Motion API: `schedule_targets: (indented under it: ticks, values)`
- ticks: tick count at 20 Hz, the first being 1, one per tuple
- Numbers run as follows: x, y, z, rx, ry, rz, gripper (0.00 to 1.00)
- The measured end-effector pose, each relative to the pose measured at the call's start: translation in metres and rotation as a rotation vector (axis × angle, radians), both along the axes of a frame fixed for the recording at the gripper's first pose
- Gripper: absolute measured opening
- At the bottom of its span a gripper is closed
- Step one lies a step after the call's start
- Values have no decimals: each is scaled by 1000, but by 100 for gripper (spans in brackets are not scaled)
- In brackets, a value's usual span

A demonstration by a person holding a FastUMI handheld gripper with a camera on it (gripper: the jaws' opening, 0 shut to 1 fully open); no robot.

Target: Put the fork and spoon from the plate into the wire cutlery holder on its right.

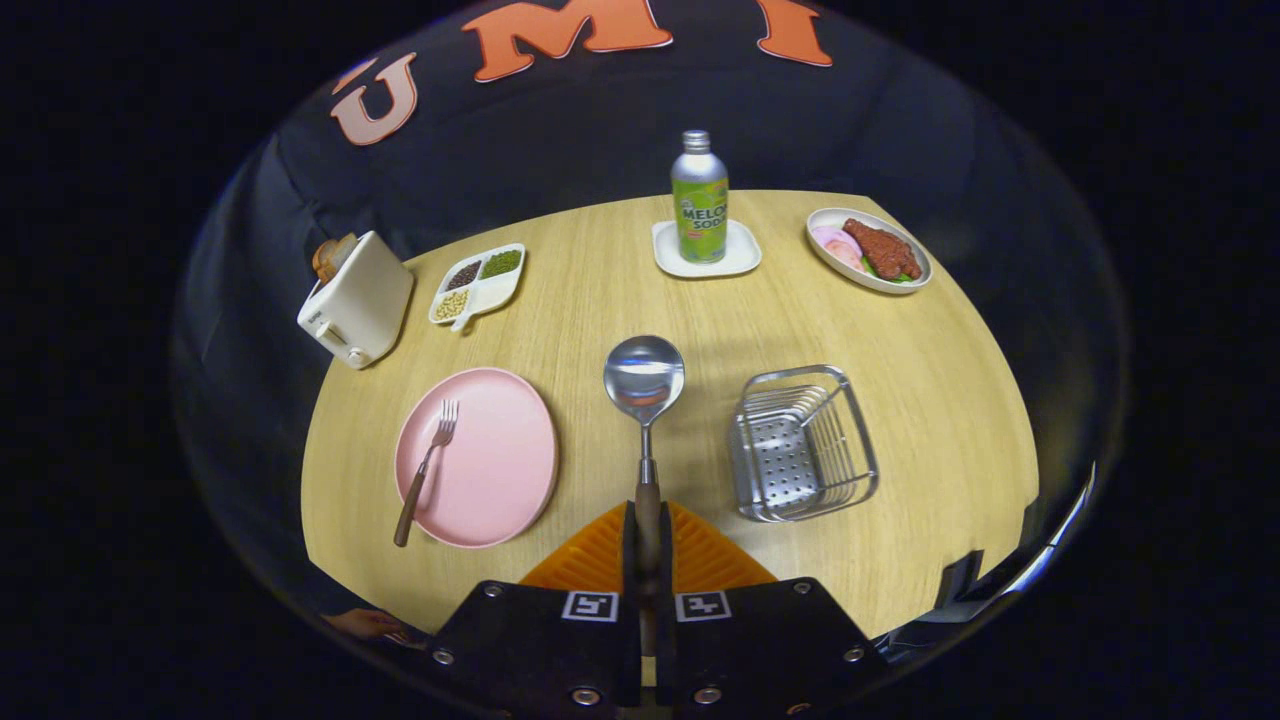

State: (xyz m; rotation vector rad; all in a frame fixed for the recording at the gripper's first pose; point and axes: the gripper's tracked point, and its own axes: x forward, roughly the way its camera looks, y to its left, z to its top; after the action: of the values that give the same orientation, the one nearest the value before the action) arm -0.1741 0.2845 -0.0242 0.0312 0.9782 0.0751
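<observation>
My gripper (647,530) is shut on the brown handle of the spoon (645,385). The spoon points straight ahead, its shiny bowl held above the wooden table between the plate and the holder. The pink plate (500,470) lies to the left of the fingers. A fork (425,470) with a brown handle rests on the plate's left side, its handle end sticking out over the near rim. The wire cutlery holder (803,443) stands to the right of the fingers, empty inside, with a perforated metal floor.
Beyond the spoon a green soda bottle (700,200) stands on a white coaster. A dish of meat (868,250) is at the far right. A white toaster (357,298) and a divided dish of beans (478,283) sit at the far left.
</observation>
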Motion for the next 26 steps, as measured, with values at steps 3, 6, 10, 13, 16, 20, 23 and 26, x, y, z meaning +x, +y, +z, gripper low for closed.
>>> schedule_targets:
  ticks: [3, 6, 10, 13, 16, 20, 23, 26]
  values:
    - [-5, -26, 4, -35, 30, -1, 7]
    - [-8, -45, 7, -61, 61, 0, 7]
    - [-10, -70, 7, -151, 124, 25, 6]
    - [-11, -75, 8, -164, 189, 54, 7]
    - [-12, -80, 7, -153, 270, 75, 6]
    - [-7, -88, 1, -165, 366, 102, 7]
    - [-3, -88, -6, -165, 422, 109, 7]
    - [3, -89, -10, -175, 442, 116, 8]
